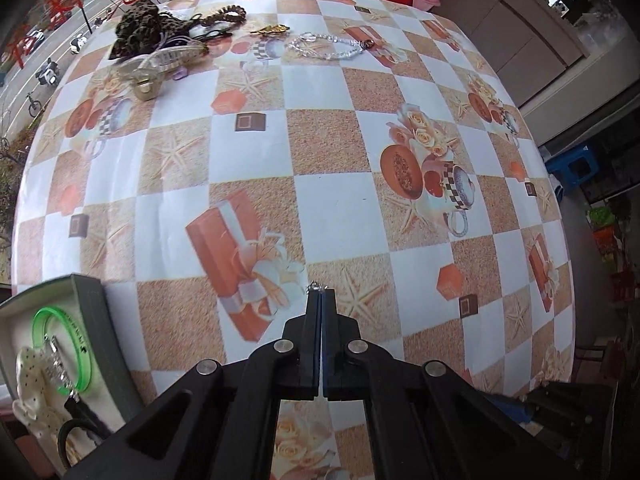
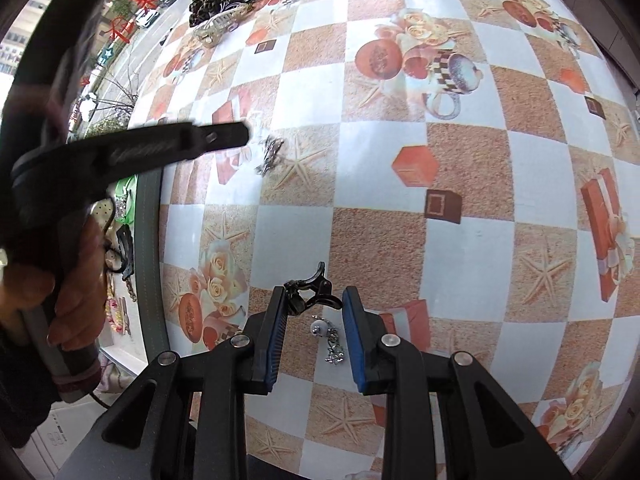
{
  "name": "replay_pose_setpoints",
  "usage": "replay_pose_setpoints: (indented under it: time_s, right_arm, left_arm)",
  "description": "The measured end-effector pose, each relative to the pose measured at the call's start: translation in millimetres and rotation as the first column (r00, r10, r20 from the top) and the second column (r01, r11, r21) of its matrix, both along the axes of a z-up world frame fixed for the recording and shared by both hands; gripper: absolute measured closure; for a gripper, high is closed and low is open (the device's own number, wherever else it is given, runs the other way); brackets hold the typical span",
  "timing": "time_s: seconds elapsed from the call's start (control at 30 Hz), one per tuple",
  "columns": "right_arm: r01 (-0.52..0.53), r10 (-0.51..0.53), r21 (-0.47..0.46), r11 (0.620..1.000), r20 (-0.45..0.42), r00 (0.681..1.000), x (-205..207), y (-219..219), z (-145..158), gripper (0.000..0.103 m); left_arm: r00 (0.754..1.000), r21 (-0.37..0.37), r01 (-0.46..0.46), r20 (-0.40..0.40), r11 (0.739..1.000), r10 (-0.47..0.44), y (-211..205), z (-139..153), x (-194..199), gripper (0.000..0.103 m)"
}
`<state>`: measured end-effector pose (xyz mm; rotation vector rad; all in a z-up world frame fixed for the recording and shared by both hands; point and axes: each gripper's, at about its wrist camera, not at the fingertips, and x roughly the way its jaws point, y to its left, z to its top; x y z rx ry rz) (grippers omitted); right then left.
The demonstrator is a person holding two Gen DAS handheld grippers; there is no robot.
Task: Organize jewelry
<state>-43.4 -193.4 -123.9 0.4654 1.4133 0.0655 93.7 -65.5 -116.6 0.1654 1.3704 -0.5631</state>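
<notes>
The left gripper (image 1: 321, 294) has its jaws pinched together on a small silver chain (image 1: 317, 287), only a bit of which peeks past the tips; from the right wrist view it dangles blurred (image 2: 271, 155) beyond that gripper (image 2: 240, 134), probably bound for the box (image 1: 94, 308) off to the left of the jaws. The right gripper (image 2: 314, 312) stands wide, straddling a black clip (image 2: 310, 290) at its tips and a pearl earring (image 2: 326, 338) between its jaws, seemingly choosing its next pick.
</notes>
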Motion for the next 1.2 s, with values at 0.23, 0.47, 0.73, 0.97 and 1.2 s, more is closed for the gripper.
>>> replay_pose_setpoints:
  time_s: [0.23, 0.47, 0.73, 0.97, 1.2]
  right_arm:
    - [-0.003, 0.003, -0.005, 1.000, 0.007, 1.000, -0.6, -0.1, 6.8, 0.073]
    - [-0.018, 0.019, -0.023, 1.000, 0.007, 1.000, 0.9, 3.2, 16.4, 0.073]
    - [-0.005, 0.005, -0.027, 1.000, -0.018, 1.000, -5.3, -2.6, 14.4, 0.073]
    - [0.029, -0.030, -0.014, 0.999, -0.032, 0.999, -16.3, -15.5, 7.9, 0.073]
    - [0.062, -0.062, -0.004, 0.998, -0.031, 0.998, -19.8, -26.3, 4.3, 0.073]
  left_arm:
    - [0.999, -0.016, -0.046, 0.018, 0.999, 0.046, 25.0, 24.0, -16.5, 0.100]
    - [0.995, -0.002, -0.093, 0.032, 0.996, 0.093, 52.0, 37.0, -30.2, 0.100]
    - [0.996, 0.067, -0.082, 0.023, 0.994, 0.081, 31.6, 14.4, -29.2, 0.100]
    - [0.997, 0.134, -0.066, 0.041, 0.989, 0.061, 11.6, -2.8, -25.1, 0.100]
    - [0.985, 0.131, -0.103, 0.152, 0.986, 0.083, 10.5, 10.0, -21.7, 0.100]
